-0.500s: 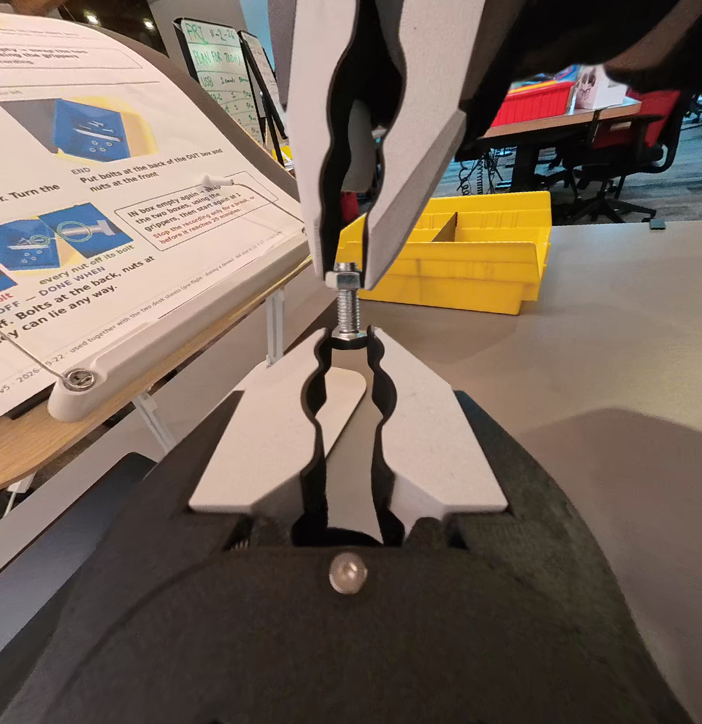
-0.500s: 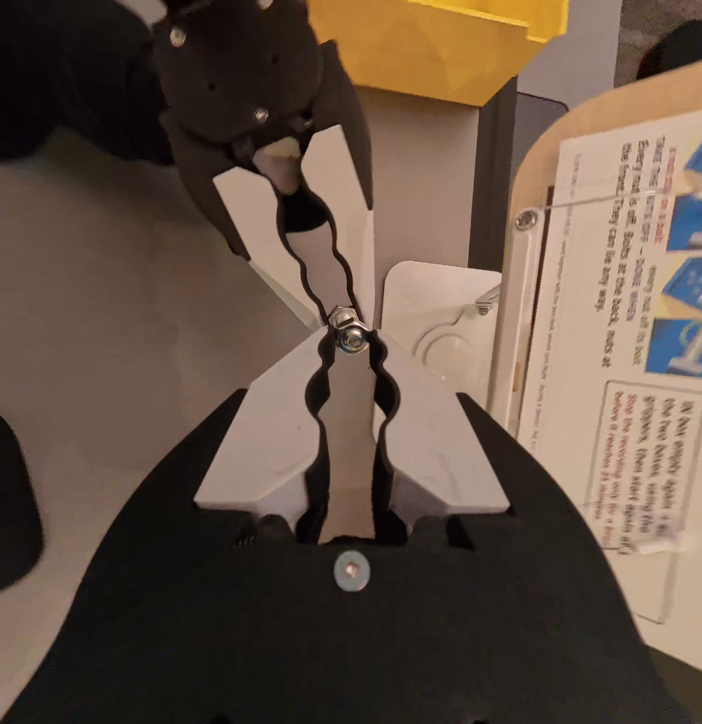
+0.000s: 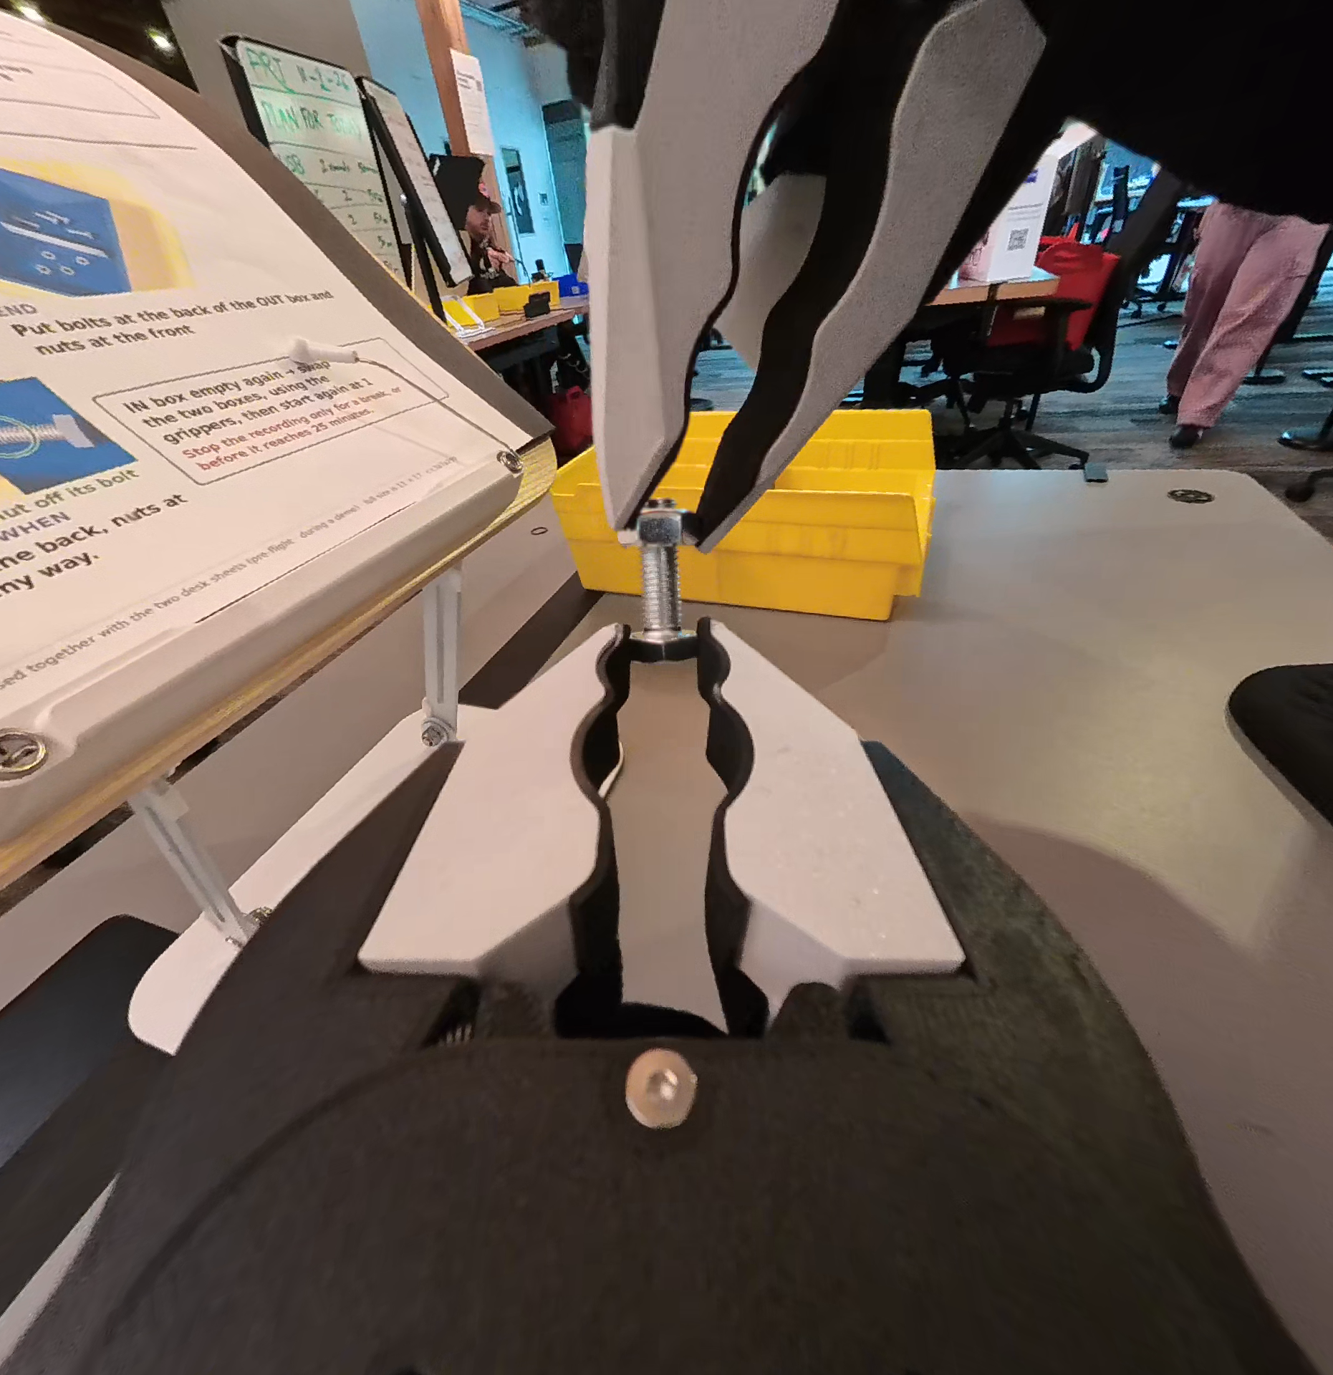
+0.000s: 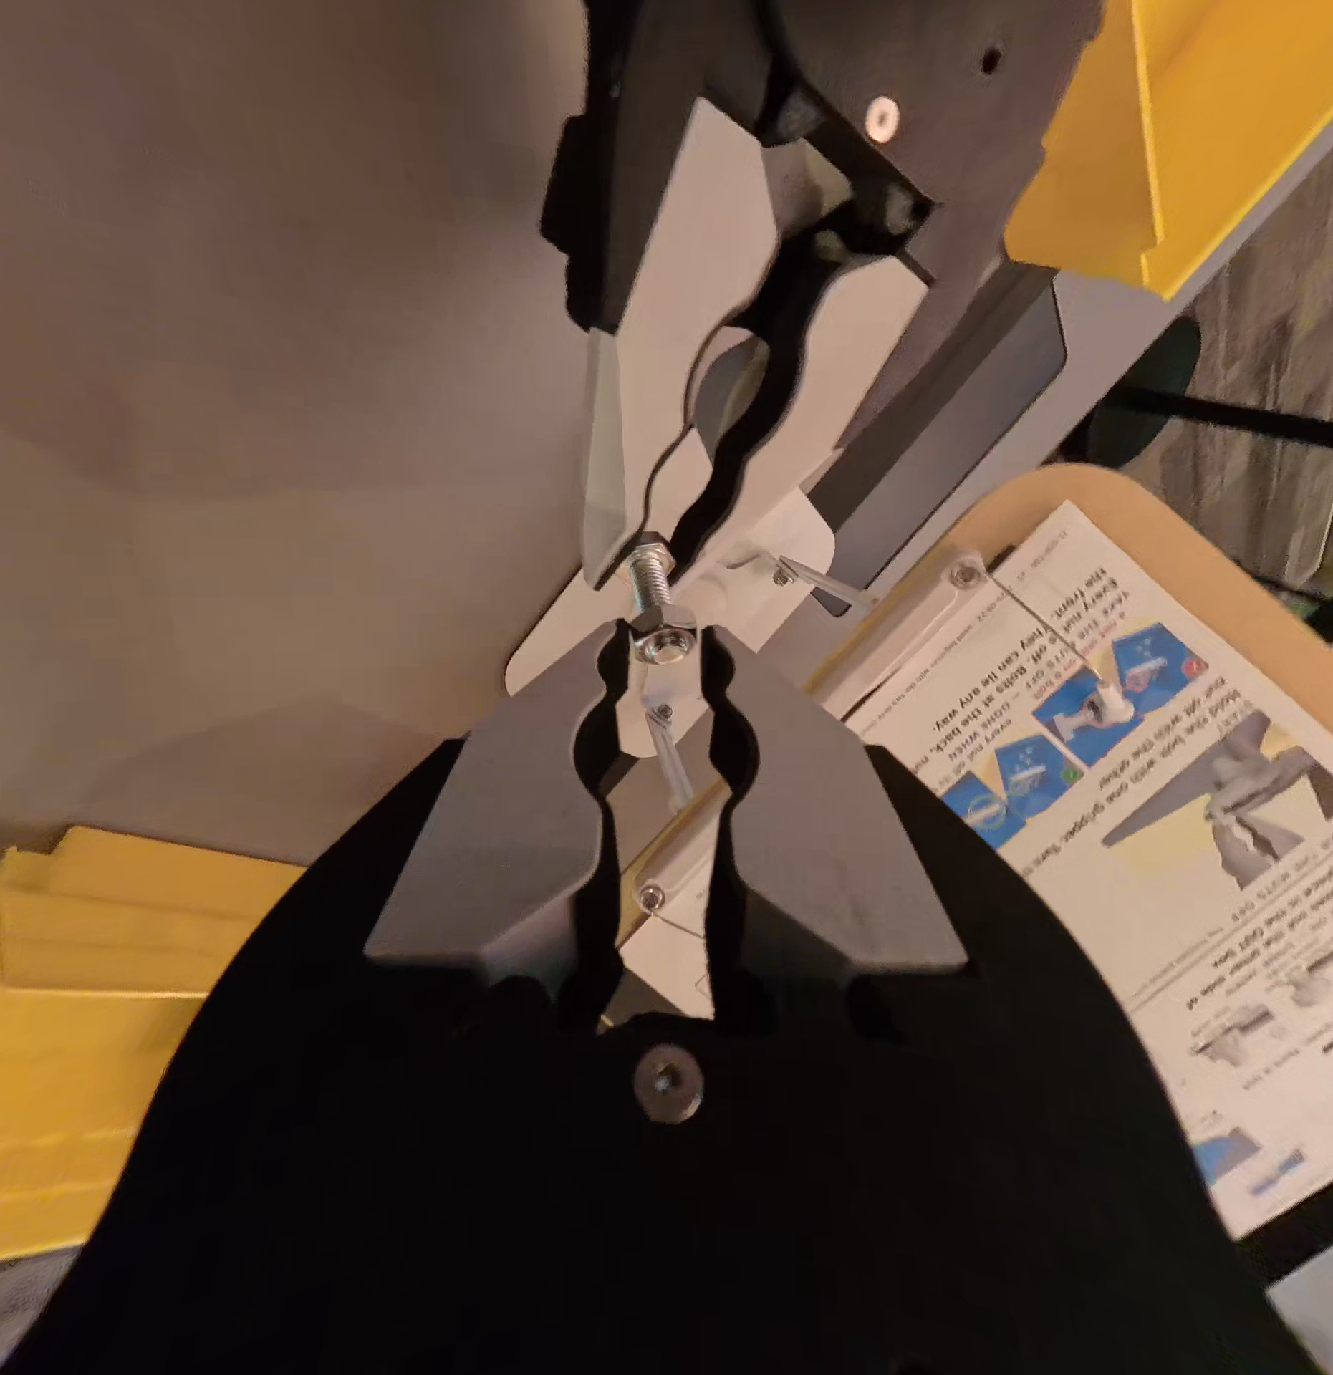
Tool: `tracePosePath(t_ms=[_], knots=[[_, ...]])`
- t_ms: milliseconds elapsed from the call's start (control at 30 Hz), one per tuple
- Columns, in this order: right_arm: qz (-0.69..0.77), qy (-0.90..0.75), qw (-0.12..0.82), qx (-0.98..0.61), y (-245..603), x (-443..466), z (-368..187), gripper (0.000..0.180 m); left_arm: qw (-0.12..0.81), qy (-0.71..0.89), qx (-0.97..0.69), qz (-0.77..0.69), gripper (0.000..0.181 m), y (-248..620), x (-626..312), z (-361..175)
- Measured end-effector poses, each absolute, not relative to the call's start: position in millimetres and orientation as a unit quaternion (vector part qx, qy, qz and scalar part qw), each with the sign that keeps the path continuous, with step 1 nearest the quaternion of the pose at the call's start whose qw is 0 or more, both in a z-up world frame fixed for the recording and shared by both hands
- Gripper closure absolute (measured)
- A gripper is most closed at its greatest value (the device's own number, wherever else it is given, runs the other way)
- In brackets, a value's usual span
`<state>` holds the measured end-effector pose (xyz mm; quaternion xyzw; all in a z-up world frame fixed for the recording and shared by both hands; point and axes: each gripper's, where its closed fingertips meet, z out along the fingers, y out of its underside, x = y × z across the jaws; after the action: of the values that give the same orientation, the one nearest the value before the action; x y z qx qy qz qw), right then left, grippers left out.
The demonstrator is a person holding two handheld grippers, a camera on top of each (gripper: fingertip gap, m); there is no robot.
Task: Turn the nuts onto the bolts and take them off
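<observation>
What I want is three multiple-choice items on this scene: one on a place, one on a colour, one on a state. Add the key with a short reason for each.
1. Where is the nut?
A. at the bolt's lower end
B. near the bolt's upper end
C. off the bolt altogether

2. What colour is the bin behind the bolt?
A. red
B. blue
C. yellow

3. What state is the left gripper in?
A. shut on the bolt
B. wide open
C. half open, empty

Key: B, the right gripper pinches the nut there. C, the bin's walls are plainly yellow. A, the left gripper's fingertips clamp the bolt's lower end.
</observation>
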<state>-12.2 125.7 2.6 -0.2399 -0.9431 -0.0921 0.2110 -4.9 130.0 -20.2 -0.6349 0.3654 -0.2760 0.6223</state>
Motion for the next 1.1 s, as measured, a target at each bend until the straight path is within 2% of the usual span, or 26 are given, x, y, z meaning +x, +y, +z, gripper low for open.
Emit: tracePosePath(t_ms=[33,67,333,500,600,667,867,1000,1100], knots=[[-0.092,-0.937,0.219,-0.258,127,-14,5,0.149,0.624,0.363,-0.633,-0.279,0.165,130,-5,-19],[-0.082,-0.928,0.226,-0.284,129,-15,8,0.143,0.627,0.359,-0.631,-0.282,0.165,130,-6,-17],[0.165,-0.766,0.202,-0.588,133,-19,17,0.148,0.643,0.332,-0.639,-0.262,0.165,138,-19,-13],[0.252,-0.681,0.174,-0.665,135,-22,10,0.151,0.644,0.331,-0.643,-0.249,0.165,140,-19,-15],[0.269,-0.665,0.157,-0.678,133,-24,3,0.152,0.643,0.335,-0.645,-0.241,0.165,140,-17,-17],[0.274,-0.671,0.153,-0.672,130,-25,1,0.162,0.643,0.337,-0.645,-0.239,0.164,140,-17,-17],[0.219,-0.738,0.167,-0.616,129,-26,0,0.163,0.638,0.341,-0.645,-0.245,0.164,139,-16,-19],[0.133,-0.826,0.185,-0.515,127,-24,-2,0.164,0.632,0.346,-0.645,-0.255,0.165,138,-12,-21],[0.014,-0.888,0.207,-0.41,129,-22,-5,0.164,0.627,0.351,-0.647,-0.254,0.164,137,-11,-24]])
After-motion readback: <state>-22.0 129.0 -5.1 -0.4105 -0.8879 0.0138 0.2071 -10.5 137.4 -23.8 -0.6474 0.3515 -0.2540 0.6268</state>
